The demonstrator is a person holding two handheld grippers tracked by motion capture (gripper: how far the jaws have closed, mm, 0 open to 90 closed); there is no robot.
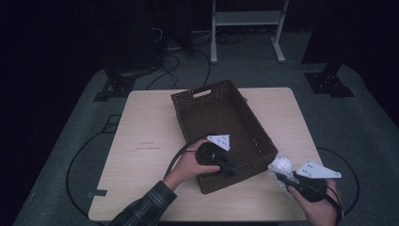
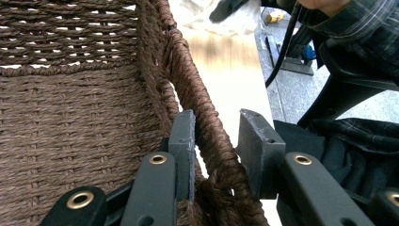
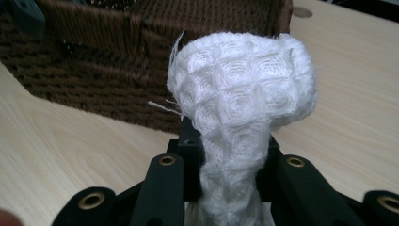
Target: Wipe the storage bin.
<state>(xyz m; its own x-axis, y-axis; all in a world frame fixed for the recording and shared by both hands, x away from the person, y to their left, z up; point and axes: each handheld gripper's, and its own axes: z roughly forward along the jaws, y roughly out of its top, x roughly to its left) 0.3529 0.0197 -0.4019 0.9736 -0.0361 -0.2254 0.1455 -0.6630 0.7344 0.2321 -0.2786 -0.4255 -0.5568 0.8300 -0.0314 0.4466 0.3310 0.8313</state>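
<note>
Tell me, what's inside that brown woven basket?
The basket floor that shows is bare weave. The left gripper, straddling the near rim, hides that inner corner. The white cloth is outside, pinched in the right gripper.

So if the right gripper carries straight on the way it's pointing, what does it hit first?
Probably the brown woven basket. The right gripper, shut on the white cloth, points at the basket's outer wall across bare table. How far off the wall is remains unclear.

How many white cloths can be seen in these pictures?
1: the white cloth is pinched in the right gripper, just right of the basket. The basket looks empty.
</note>
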